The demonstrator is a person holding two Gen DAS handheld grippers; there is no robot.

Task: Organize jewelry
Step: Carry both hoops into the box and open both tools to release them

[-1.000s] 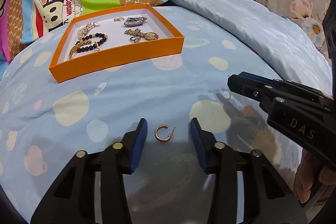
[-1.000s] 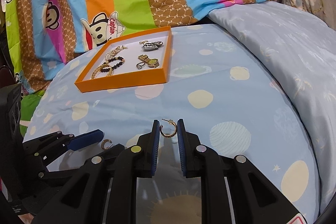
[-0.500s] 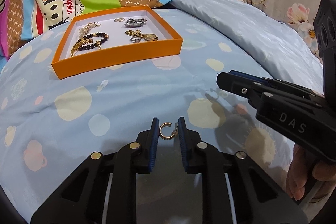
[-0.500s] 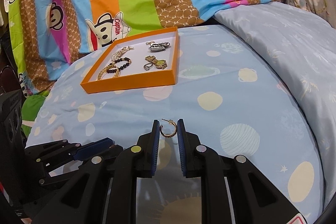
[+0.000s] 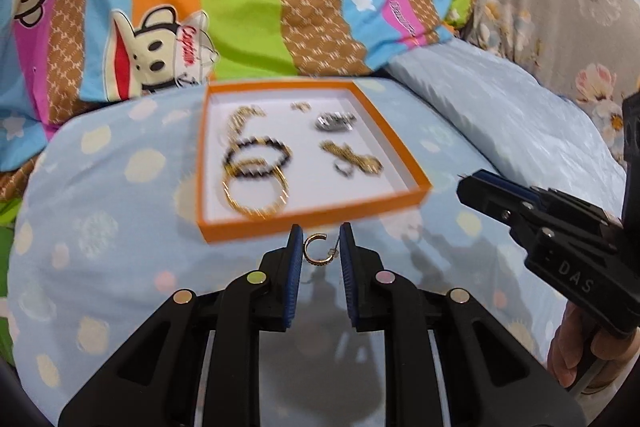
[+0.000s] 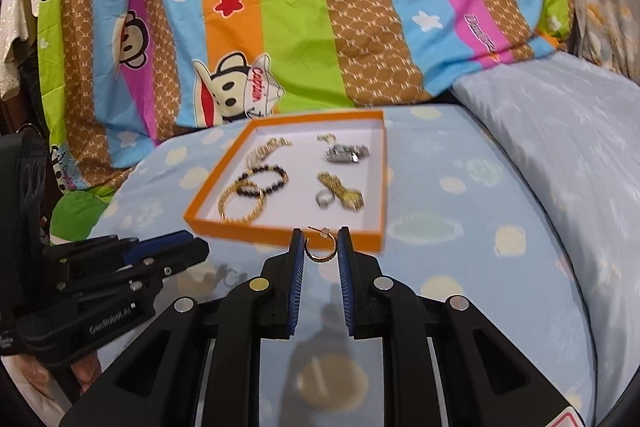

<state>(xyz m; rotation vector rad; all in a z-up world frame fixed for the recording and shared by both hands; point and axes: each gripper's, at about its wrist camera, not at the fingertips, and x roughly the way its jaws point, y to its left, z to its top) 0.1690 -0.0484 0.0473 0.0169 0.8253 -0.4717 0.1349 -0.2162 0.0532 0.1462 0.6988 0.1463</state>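
Just short of the orange jewelry tray (image 5: pixel 304 225) on the bed, the left claw (image 5: pixel 319 253) pinches a gold hoop earring (image 5: pixel 316 251); beside it, the right claw (image 6: pixel 320 247) grips its matching hoop earring (image 6: pixel 320 246) at the tray's near wall.

Bright, even light; soft shadows just under the fingers (image 6: pixel 347 291). Tray (image 5: pixel 304 225) ahead motion-blurred in left view. Fisheye bending, dark corners.
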